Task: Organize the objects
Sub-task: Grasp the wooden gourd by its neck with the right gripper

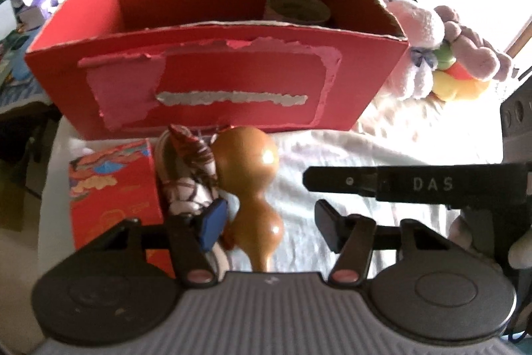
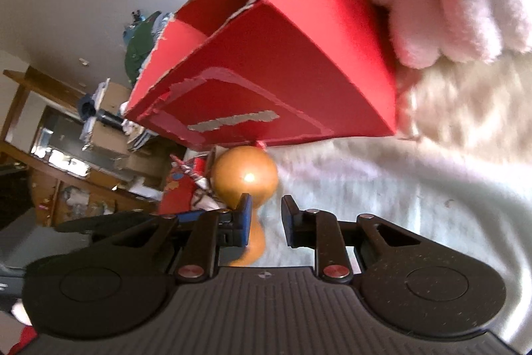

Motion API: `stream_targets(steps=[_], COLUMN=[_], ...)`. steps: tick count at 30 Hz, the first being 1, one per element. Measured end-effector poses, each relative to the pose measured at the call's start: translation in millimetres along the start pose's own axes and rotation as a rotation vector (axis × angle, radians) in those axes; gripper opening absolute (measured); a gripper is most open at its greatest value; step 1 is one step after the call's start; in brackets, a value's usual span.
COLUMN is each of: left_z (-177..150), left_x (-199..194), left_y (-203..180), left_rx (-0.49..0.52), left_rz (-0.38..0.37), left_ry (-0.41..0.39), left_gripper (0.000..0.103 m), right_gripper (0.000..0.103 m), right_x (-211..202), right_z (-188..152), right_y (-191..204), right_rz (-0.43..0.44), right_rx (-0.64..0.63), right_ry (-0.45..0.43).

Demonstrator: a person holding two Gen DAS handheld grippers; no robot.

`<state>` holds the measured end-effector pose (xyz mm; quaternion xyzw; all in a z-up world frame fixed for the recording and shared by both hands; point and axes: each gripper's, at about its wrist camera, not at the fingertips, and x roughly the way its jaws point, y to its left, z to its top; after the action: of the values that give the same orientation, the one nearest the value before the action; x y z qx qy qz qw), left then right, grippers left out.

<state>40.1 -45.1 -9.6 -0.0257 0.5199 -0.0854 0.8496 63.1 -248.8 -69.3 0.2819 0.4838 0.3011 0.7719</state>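
The gourd [image 1: 256, 188] lies on the white blanket [image 1: 365, 152] just in front of the red box [image 1: 216, 82], touching a patterned cloth bundle [image 1: 189, 175]. It looks hard, glossy and light, so probably slippery; the narrow waist is my pick for a hold. The left gripper [image 1: 271, 225] is half open around that waist, pads not pressing. The right gripper [image 2: 266, 218] is narrowed, with the waist apparently between its fingers, but I can't tell if it's touching. The stem end is cut off, and something brownish inside the box is hard to make out.
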Motion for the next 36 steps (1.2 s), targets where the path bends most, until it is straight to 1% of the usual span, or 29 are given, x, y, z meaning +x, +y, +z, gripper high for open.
stream_targets(steps=[3,6,9,10,11,12,13,15,16,20,21,23,24,25,27,29,31,35,36], left_z=[-0.8,-2.6,-2.5,-2.2,-1.9,-1.9,-2.0,-2.1,-1.9,0.9,1.1,1.9,2.4,3.8,5.5,6.2,6.4,6.8,7.1], left_x=[12.5,23.6,31.6,33.4,33.4,34.2,35.4,37.1,38.4,42.8,42.8,41.4,41.1,41.5,42.3,41.4,41.5,41.3,41.4], left_y=[4.6,9.2,12.6,12.3,10.5,9.3,9.1,7.5,6.3,3.2,2.7,1.8,2.1,2.1,5.5,11.3,12.4,8.6,8.4], left_rx=[-0.024,-0.049,-0.070,-0.068,-0.060,-0.055,-0.053,-0.048,-0.048,-0.030,-0.025,-0.016,-0.015,-0.008,-0.018,-0.041,-0.047,-0.029,-0.031], left_rz=[-0.038,-0.046,-0.068,-0.066,-0.067,-0.071,-0.086,-0.109,-0.111,-0.103,-0.102,-0.105,-0.096,-0.084,-0.083,-0.099,-0.097,-0.067,-0.063], left_ry=[0.031,0.049,0.058,0.058,0.052,0.048,0.048,0.049,0.051,0.054,0.055,0.051,0.055,0.058,0.064,0.067,0.070,0.072,0.073], left_gripper=[0.060,0.059,0.059,0.061,0.066,0.077,0.086,0.094,0.095,0.095,0.092,0.075,0.054,0.047,0.041,0.040,0.038,0.038,0.042], right_gripper=[0.023,0.025,0.030,0.031,0.031,0.032,0.035,0.038,0.039,0.039,0.038,0.037,0.036,0.036,0.036,0.038,0.041,0.041,0.040], right_x=[5.4,11.3,15.6,16.7,17.8,18.8,19.8,22.2,22.7,23.2,23.3,24.2,24.2,23.4,24.7,26.9,30.4,33.9,34.1], right_z=[1.0,0.5,1.0,1.7,2.5,3.7,3.8,3.8,3.5,4.0,4.6,6.7,7.2,7.8,8.3,8.5,8.5,9.1,9.7], right_y=[1.3,4.4,6.5,7.0,6.8,6.8,6.2,5.2,4.3,3.1,2.9,3.3,3.2,3.5,4.3,5.2,6.1,5.1,4.0], right_rz=[0.025,0.030,0.037,0.037,0.034,0.031,0.029,0.022,0.022,0.023,0.017,0.017,0.018,0.018,0.019,0.021,0.019,0.026,0.031], right_rx=[-0.001,-0.006,-0.001,-0.001,-0.001,0.002,0.007,0.020,0.027,0.035,0.031,0.034,0.034,0.029,0.020,0.012,0.007,0.016,0.024], right_ry=[0.042,0.065,0.067,0.067,0.068,0.068,0.067,0.069,0.070,0.078,0.080,0.086,0.085,0.085,0.089,0.096,0.103,0.105,0.109])
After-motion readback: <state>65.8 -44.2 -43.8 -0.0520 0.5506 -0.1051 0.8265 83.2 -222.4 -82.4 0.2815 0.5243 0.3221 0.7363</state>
